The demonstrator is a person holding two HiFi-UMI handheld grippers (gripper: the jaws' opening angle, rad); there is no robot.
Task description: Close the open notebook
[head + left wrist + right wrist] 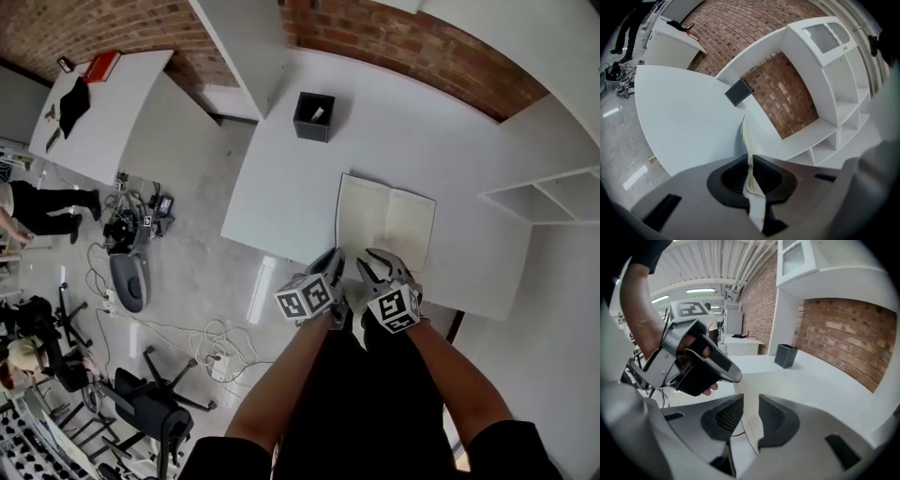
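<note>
With nearly closed jaws the left gripper (332,261) and right gripper (371,262) pinch the near edge of the notebook (386,217), open on the tabletop (281,169), so fold one half over slowly, without tearing.

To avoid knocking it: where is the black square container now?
In the head view, the black square container stands on the white table beyond the open notebook, slightly left, near the brick wall.

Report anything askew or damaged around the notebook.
The notebook lies open on the white table. Its near-edge sheet is pinched in the left hand-held gripper and looks buckled and wavy there, so it may crease. Nothing else stands out.
</note>
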